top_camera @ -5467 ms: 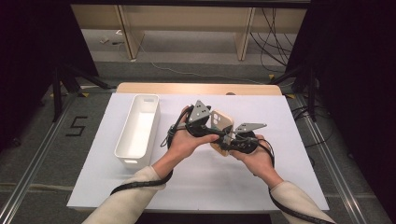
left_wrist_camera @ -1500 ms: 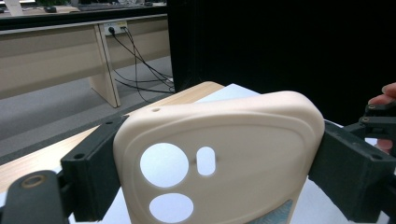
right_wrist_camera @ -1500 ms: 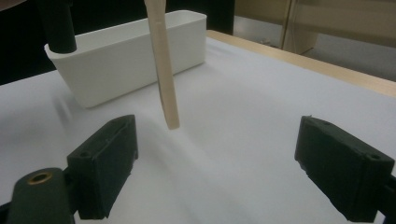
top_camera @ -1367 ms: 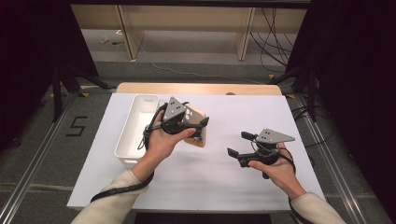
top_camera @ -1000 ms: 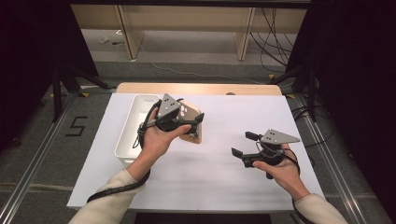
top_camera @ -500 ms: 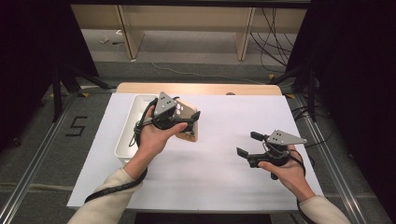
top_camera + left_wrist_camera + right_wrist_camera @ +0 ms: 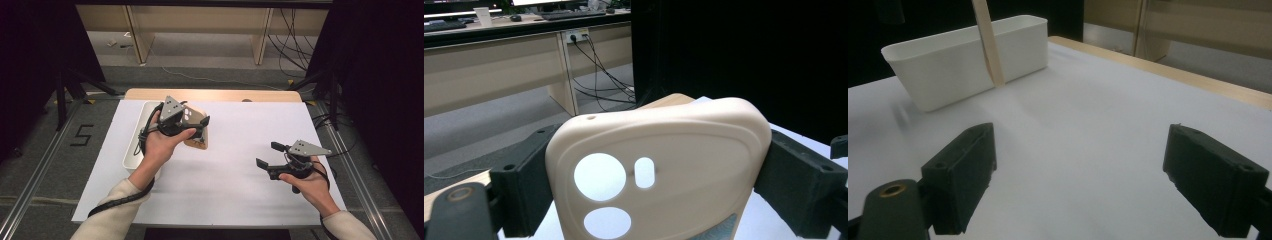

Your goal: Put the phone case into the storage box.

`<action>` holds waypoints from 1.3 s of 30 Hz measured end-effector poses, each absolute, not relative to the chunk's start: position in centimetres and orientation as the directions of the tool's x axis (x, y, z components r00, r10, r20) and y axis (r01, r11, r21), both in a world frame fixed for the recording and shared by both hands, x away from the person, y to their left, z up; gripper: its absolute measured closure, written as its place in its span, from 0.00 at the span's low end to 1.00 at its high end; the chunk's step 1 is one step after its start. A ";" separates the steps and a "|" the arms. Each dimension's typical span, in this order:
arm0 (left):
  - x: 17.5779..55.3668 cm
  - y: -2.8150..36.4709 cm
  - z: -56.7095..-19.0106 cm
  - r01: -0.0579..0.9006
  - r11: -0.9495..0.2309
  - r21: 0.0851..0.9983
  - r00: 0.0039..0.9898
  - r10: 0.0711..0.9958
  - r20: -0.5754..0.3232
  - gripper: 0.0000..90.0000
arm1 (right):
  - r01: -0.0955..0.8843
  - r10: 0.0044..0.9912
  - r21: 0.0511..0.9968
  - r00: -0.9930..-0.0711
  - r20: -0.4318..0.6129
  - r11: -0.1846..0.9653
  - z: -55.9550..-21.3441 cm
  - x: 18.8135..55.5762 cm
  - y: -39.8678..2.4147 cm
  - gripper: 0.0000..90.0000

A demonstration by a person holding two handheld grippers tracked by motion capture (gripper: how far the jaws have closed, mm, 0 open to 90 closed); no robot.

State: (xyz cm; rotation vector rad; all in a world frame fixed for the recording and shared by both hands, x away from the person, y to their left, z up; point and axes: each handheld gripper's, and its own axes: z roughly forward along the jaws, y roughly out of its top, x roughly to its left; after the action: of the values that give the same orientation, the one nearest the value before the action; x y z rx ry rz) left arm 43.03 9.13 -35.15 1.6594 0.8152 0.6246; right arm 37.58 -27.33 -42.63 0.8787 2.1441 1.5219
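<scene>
From the high view I have the left gripper (image 7: 192, 131) clamped on a cream phone case (image 7: 196, 131), held up off the white surface (image 7: 225, 170) just beside the long white plastic bin (image 7: 136, 146); the bin lies behind and to the outer side of those jaws, and I judge the case is bound for it. My right gripper (image 7: 267, 156) sits well apart near the surface, jaws spread with nothing between them. In the left gripper view the phone case (image 7: 659, 172) spans the whole gap, each long edge pressed against a black pad, its back facing the camera: smooth matte shell, rounded corners, a raised camera panel with two round holes and a small slot. I judge it light, thin and somewhat springy, so squeezing across the width could bow it or let it pop out; holding by the edges near the stiffer camera end seems safest, and the matte finish should give fair friction. In the right gripper view the jaws stand wide over bare white surface, and ahead of them the bin (image 7: 968, 57) shows thin, glossy walls with rounded corners, with the case's edge (image 7: 989, 45) seen as a slim tan strip in front of it.
</scene>
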 end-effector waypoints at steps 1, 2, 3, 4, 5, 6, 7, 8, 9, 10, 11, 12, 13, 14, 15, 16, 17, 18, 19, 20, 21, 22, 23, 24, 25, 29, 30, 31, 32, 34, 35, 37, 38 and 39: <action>43.0 9.2 -35.1 0.189 -0.133 0.973 0.619 0.785 -0.013 0.13 | 0.276 0.672 0.935 -0.739 0.058 0.223 -42.6 37.6 -27.3 0.16; 43.0 9.2 -35.0 0.188 -0.134 0.973 0.620 0.785 -0.012 0.13 | 0.274 0.671 0.936 -0.739 0.057 0.222 -42.7 37.6 -27.4 0.16; 43.1 9.3 -35.0 0.184 -0.136 0.973 0.619 0.785 -0.008 0.13 | 0.274 0.671 0.936 -0.739 0.057 0.222 -42.7 37.6 -27.4 0.16; 43.0 9.4 -34.9 0.185 -0.134 0.974 0.617 0.787 -0.009 0.13 | 0.276 0.672 0.935 -0.738 0.059 0.221 -42.7 37.6 -27.4 0.16; 43.1 9.4 -34.9 0.185 -0.133 0.974 0.616 0.788 -0.010 0.13 | 0.276 0.672 0.936 -0.738 0.060 0.220 -42.7 37.6 -27.4 0.16; 43.1 9.5 -34.9 0.185 -0.132 0.974 0.615 0.789 -0.010 0.13 | 0.276 0.673 0.935 -0.737 0.059 0.220 -42.7 37.6 -27.4 0.16; 43.1 9.5 -34.9 0.184 -0.132 0.974 0.613 0.790 -0.009 0.13 | 0.277 0.673 0.936 -0.738 0.060 0.219 -42.7 37.6 -27.4 0.16; 43.1 9.6 -34.9 0.183 -0.131 0.974 0.612 0.791 -0.009 0.13 | 0.276 0.671 0.935 -0.739 0.058 0.222 -42.7 37.6 -27.4 0.16; 43.1 9.7 -34.8 0.184 -0.130 0.974 0.610 0.792 -0.010 0.13 | 0.277 0.671 0.935 -0.739 0.059 0.222 -42.7 37.6 -27.4 0.16; 43.2 9.8 -34.7 0.183 -0.128 0.975 0.608 0.794 -0.009 0.13 | 0.278 0.673 0.935 -0.738 0.060 0.221 -42.7 37.6 -27.4 0.16; 43.2 9.9 -34.7 0.182 -0.126 0.975 0.606 0.795 -0.010 0.13 | 0.279 0.673 0.934 -0.737 0.061 0.222 -42.7 37.6 -27.4 0.16; 43.2 10.0 -34.6 0.180 -0.126 0.976 0.605 0.796 -0.009 0.13 | 0.280 0.674 0.934 -0.736 0.061 0.221 -42.7 37.6 -27.4 0.16; 43.2 10.1 -34.5 0.178 -0.126 0.976 0.603 0.798 -0.007 0.13 | 0.280 0.674 0.934 -0.736 0.061 0.221 -42.7 37.6 -27.4 0.16; 43.2 10.1 -34.5 0.178 -0.124 0.976 0.601 0.799 -0.008 0.13 | 0.279 0.676 0.935 -0.735 0.061 0.219 -42.8 37.6 -27.4 0.16; 43.2 10.2 -34.4 0.176 -0.125 0.976 0.600 0.800 -0.005 0.13 | 0.279 0.676 0.935 -0.735 0.062 0.218 -42.8 37.6 -27.4 0.16; 43.2 10.3 -34.4 0.175 -0.124 0.977 0.598 0.801 -0.005 0.13 | 0.279 0.675 0.935 -0.735 0.062 0.218 -42.8 37.6 -27.4 0.16; 43.2 10.3 -34.3 0.174 -0.124 0.977 0.596 0.803 -0.004 0.13 | 0.279 0.675 0.935 -0.736 0.061 0.220 -42.8 37.6 -27.4 0.16; 43.2 10.4 -34.3 0.174 -0.125 0.977 0.595 0.804 -0.003 0.13 | 0.279 0.674 0.935 -0.736 0.062 0.219 -42.8 37.6 -27.3 0.16; 43.2 10.5 -34.3 0.173 -0.126 0.977 0.593 0.805 -0.002 0.13 | 0.280 0.673 0.935 -0.737 0.062 0.220 -42.8 37.6 -27.3 0.16; 43.3 10.6 -34.2 0.172 -0.127 0.977 0.591 0.807 0.001 0.13 | 0.280 0.673 0.934 -0.737 0.062 0.221 -42.8 37.6 -27.3 0.16; 43.3 10.6 -34.2 0.172 -0.128 0.977 0.589 0.808 0.002 0.13 | 0.283 0.674 0.933 -0.736 0.063 0.222 -42.8 37.6 -27.3 0.16; 43.3 10.7 -34.2 0.172 -0.129 0.977 0.587 0.810 0.004 0.13 | 0.284 0.675 0.933 -0.735 0.064 0.221 -42.8 37.6 -27.3 0.16; 43.3 10.8 -34.1 0.171 -0.126 0.977 0.585 0.811 0.002 0.13 | 0.284 0.675 0.933 -0.735 0.064 0.221 -42.9 37.6 -27.3 0.16; 43.3 10.8 -34.1 0.171 -0.127 0.977 0.583 0.812 0.004 0.13 | 0.283 0.674 0.934 -0.736 0.066 0.218 -42.9 37.6 -27.3 0.16; 43.4 10.9 -34.1 0.170 -0.128 0.977 0.582 0.813 0.005 0.13 | 0.283 0.674 0.934 -0.736 0.066 0.218 -42.9 37.6 -27.3 0.16; 43.4 11.1 -33.9 0.170 -0.127 0.977 0.577 0.817 0.006 0.13 | 0.284 0.674 0.934 -0.736 0.066 0.218 -42.9 37.6 -27.3 0.17; 43.4 11.2 -33.9 0.169 -0.127 0.977 0.577 0.817 0.006 0.13 | 0.283 0.675 0.934 -0.735 0.067 0.216 -42.9 37.6 -27.3 0.17; 43.4 11.2 -33.9 0.169 -0.126 0.977 0.576 0.817 0.006 0.13 | 0.284 0.675 0.934 -0.735 0.067 0.218 -42.9 37.6 -27.3 0.17; 43.5 11.3 -33.9 0.169 -0.126 0.978 0.576 0.818 0.006 0.13 | 0.284 0.675 0.934 -0.735 0.067 0.218 -42.9 37.6 -27.3 0.17; 43.5 11.4 -33.8 0.169 -0.126 0.978 0.572 0.820 0.007 0.13 | 0.284 0.674 0.934 -0.736 0.067 0.218 -42.9 37.6 -27.3 0.17; 43.5 11.5 -33.8 0.169 -0.125 0.978 0.572 0.820 0.006 0.13 | 0.283 0.674 0.934 -0.736 0.067 0.217 -42.9 37.6 -27.3 0.17; 43.5 11.7 -33.6 0.167 -0.125 0.978 0.567 0.824 0.008 0.13 | 0.284 0.674 0.933 -0.736 0.066 0.220 -42.9 37.6 -27.4 0.17; 43.5 11.7 -33.6 0.166 -0.123 0.978 0.565 0.825 0.008 0.13 | 0.283 0.673 0.934 -0.736 0.067 0.217 -42.9 37.6 -27.3 0.17; 43.5 11.8 -33.5 0.165 -0.123 0.979 0.562 0.827 0.009 0.13 | 0.284 0.673 0.934 -0.737 0.067 0.217 -42.9 37.6 -27.3 0.17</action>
State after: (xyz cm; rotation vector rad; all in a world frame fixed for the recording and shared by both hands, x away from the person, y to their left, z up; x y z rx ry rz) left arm 43.48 11.81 -33.55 1.6234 0.8515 0.7035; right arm 37.62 -27.33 -42.93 0.8905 2.1446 1.5276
